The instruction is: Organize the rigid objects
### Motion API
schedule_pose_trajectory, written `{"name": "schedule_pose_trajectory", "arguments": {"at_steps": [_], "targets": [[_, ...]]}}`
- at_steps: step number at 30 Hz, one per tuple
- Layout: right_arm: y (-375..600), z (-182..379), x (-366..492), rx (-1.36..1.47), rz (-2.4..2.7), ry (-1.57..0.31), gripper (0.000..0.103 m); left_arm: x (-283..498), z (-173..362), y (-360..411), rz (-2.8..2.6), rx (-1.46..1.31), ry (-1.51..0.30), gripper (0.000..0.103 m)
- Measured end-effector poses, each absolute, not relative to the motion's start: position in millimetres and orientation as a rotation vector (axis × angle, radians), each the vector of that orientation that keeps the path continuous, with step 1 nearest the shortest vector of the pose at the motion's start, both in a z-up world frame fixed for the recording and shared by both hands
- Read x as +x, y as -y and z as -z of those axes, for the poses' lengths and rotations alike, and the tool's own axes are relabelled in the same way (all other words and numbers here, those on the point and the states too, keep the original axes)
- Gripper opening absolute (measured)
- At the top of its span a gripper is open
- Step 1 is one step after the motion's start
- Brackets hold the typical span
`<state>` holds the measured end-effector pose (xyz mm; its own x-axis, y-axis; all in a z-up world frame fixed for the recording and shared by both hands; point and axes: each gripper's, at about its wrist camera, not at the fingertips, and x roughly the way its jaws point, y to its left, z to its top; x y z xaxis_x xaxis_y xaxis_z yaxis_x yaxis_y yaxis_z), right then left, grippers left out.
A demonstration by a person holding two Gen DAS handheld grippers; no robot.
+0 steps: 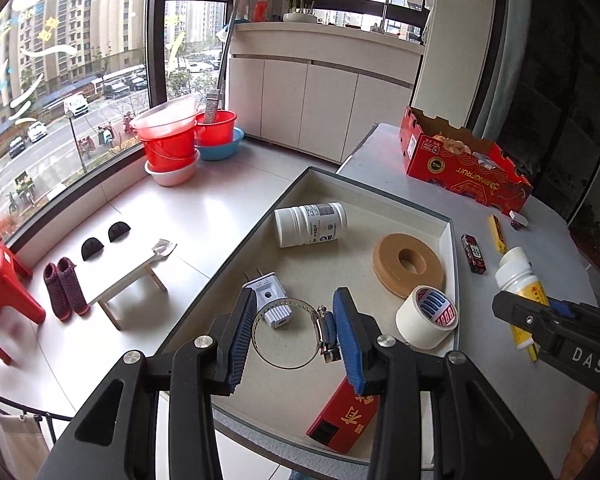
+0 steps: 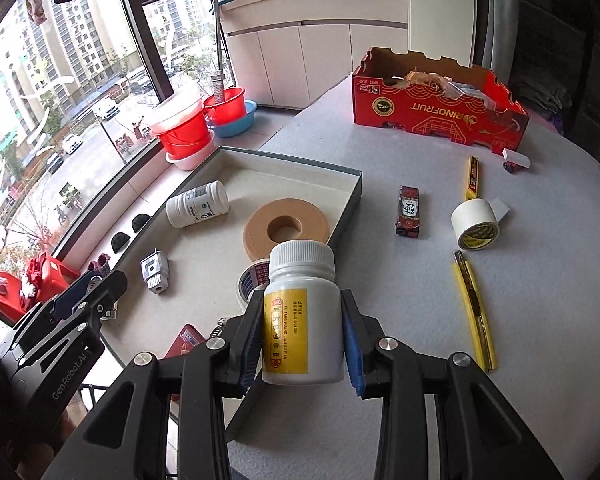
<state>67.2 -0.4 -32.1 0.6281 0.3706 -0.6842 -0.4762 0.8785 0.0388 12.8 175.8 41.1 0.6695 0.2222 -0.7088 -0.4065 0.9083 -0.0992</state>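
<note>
A shallow grey tray (image 1: 452, 240) holds a white bottle (image 1: 310, 225) lying down, a tan ring (image 1: 408, 266), a white tape roll (image 1: 426, 317), a white plug (image 1: 270, 298), a metal hose clamp (image 1: 290, 334) and a red box (image 1: 342, 416). My left gripper (image 1: 294, 338) is open above the hose clamp, empty. My right gripper (image 2: 302, 338) is shut on a white bottle with a yellow label (image 2: 302, 316), held upright over the tray's right wall (image 2: 346, 210); it also shows in the left wrist view (image 1: 518, 286).
On the grey table (image 2: 540, 280) lie a dark small box (image 2: 408, 211), a yellow-lined tape roll (image 2: 474, 224), two yellow utility knives (image 2: 474, 312), (image 2: 473, 178) and a red fruit carton (image 2: 440, 116). Red buckets (image 1: 172, 140) and a small stool (image 1: 130, 284) stand on the floor left.
</note>
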Motion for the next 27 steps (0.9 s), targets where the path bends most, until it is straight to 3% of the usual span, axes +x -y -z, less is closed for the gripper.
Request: {"name": "schedule_pose_trajectory", "arguments": {"at_steps": [27], "targets": [[-50.2, 45.3, 123.1, -0.167, -0.547, -0.814, 0.037, 73.2, -16.1, -180.0, -0.366, -0.22, -0.835, 0.043]]}}
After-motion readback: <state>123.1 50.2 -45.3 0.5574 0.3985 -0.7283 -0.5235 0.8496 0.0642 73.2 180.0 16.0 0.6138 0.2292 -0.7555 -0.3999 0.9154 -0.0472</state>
